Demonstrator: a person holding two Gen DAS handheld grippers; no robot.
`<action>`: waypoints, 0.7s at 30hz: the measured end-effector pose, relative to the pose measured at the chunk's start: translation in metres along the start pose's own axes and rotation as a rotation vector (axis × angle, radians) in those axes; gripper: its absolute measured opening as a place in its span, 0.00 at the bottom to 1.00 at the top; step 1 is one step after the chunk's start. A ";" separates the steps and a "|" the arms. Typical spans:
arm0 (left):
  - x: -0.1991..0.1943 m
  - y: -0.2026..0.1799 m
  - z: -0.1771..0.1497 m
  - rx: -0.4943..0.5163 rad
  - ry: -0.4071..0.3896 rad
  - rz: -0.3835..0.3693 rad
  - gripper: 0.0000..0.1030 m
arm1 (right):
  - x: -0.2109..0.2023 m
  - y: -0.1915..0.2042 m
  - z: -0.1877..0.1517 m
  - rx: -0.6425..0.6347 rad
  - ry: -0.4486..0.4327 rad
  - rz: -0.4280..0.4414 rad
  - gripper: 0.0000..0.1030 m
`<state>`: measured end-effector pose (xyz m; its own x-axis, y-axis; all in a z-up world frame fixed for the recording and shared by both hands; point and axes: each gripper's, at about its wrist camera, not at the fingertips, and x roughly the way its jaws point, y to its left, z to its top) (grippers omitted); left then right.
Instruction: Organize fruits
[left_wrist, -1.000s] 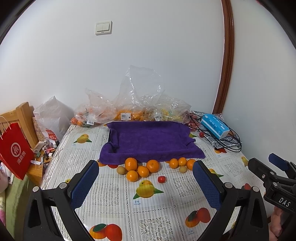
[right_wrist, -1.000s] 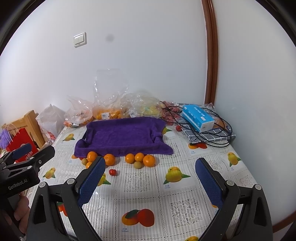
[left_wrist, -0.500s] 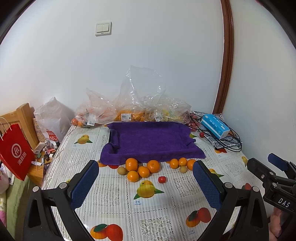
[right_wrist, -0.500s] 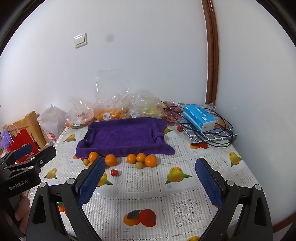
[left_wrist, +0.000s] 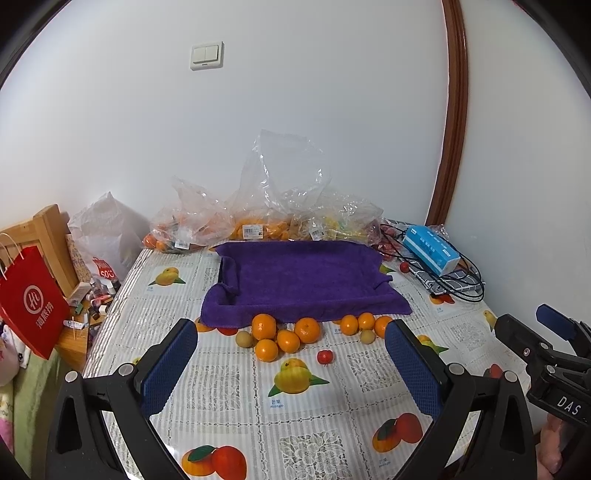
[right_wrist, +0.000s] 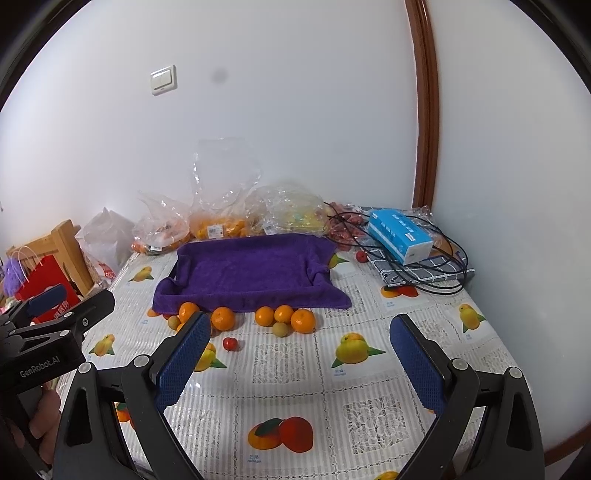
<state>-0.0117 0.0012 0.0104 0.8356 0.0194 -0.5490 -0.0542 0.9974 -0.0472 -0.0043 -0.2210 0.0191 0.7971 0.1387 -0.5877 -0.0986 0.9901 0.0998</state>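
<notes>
Left hand-held gripper and right hand-held gripper both spread wide, empty, above oranges

My left gripper and right gripper: matt black plastic frames, blue pads with a rough mesh texture. Towel: purple cloth, soft nap, matt. Tablecloth: glossy plastic, ribbed and lace-patterned. Oranges: dimpled skin, slight sheen. Bags: clear crinkled plastic film. Red bag: smooth paper. Tissue pack: shiny wrap.
</notes>
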 end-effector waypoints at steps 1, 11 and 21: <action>0.000 0.000 0.000 0.000 0.000 0.002 0.99 | 0.000 0.000 0.000 0.000 0.000 -0.001 0.95; 0.014 0.007 0.004 -0.004 0.013 0.035 1.00 | 0.019 0.004 0.005 -0.021 0.044 -0.005 0.95; 0.064 0.023 -0.002 -0.034 0.088 0.010 0.99 | 0.071 0.010 -0.006 -0.041 0.157 0.003 0.99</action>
<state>0.0395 0.0258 -0.0273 0.7837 0.0220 -0.6207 -0.0823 0.9942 -0.0686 0.0480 -0.2008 -0.0260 0.6942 0.1398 -0.7060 -0.1272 0.9893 0.0709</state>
